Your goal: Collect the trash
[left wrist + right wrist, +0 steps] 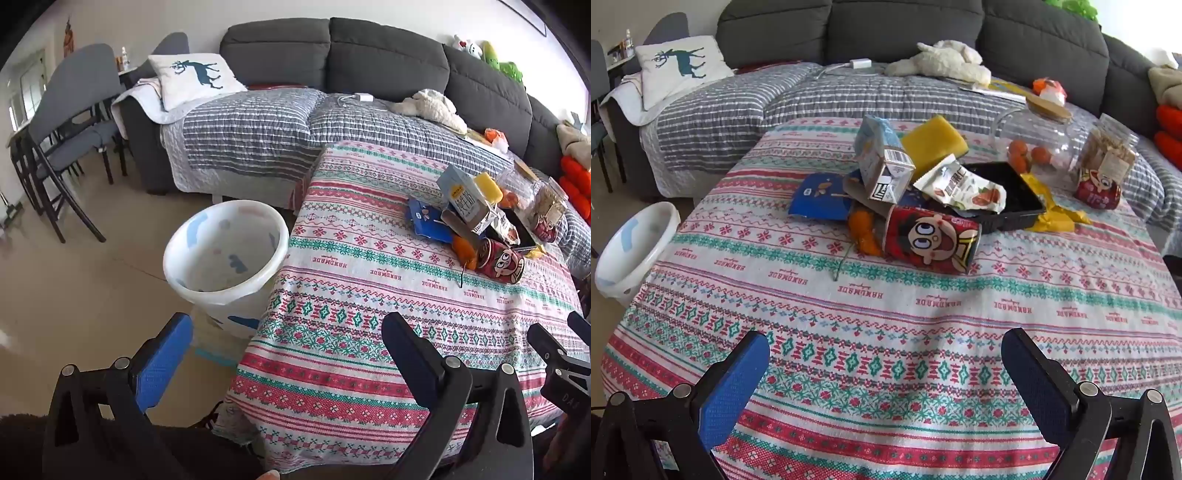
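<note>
The left gripper (286, 354) hangs over the near left corner of the table, fingers spread wide and holding nothing; the right gripper (884, 365) hovers likewise agape above bare patterned red, green and white tablecloth (886, 314). Well ahead lies the trash heap: a red cartoon-printed can on its side (932, 240), a pale blue milk carton (882, 162), a blue snack wrapper (820, 197) and a black plastic tray (1015, 199). The white round plastic bin (225, 254) stands on the floor, just beside the table's left edge, before the grey sofa (369, 55)
</note>
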The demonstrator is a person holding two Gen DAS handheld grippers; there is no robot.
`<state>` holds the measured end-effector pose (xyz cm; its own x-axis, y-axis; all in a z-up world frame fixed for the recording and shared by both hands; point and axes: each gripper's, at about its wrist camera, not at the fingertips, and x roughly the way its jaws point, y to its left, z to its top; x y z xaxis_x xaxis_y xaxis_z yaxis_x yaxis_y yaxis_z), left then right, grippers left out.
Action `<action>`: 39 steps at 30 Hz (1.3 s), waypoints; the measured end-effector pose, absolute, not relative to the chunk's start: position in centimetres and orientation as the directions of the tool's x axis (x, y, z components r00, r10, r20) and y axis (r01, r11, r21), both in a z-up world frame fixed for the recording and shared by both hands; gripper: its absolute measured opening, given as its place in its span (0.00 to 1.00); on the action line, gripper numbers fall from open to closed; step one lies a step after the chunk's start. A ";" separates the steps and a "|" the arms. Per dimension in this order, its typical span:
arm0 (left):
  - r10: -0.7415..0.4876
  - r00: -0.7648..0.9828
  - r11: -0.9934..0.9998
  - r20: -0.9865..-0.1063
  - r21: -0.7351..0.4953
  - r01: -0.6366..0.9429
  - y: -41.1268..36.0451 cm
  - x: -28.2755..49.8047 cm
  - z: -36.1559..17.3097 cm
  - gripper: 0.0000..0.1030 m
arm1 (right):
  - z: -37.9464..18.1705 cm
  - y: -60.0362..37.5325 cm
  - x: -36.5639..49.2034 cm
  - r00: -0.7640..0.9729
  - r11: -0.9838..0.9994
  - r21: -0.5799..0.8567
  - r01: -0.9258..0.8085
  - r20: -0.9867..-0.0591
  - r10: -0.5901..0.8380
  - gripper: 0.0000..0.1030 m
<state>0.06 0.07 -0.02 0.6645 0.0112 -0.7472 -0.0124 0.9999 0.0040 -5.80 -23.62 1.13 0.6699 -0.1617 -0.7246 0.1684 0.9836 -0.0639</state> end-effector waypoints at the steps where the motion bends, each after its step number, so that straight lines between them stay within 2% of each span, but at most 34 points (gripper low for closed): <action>1: 0.015 0.664 1.000 -0.747 0.006 -0.015 0.1 0.1 0.0 1.00 | 1.1 -23.6 -5.8 0.669 0.984 -0.066 0.168 -0.725 -0.163 1.00; 39: 0.008 0.669 1.000 -0.744 0.013 0.002 -0.1 -0.2 -0.1 1.00 | 1.0 -23.6 -5.6 0.664 0.984 -0.043 0.173 -0.733 -0.148 1.00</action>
<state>-0.16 -0.05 -0.08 0.6685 0.0081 -0.7436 0.0018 0.9999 0.0126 -5.62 -23.57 0.99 0.6639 -0.1484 -0.7329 0.1728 0.9840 -0.0427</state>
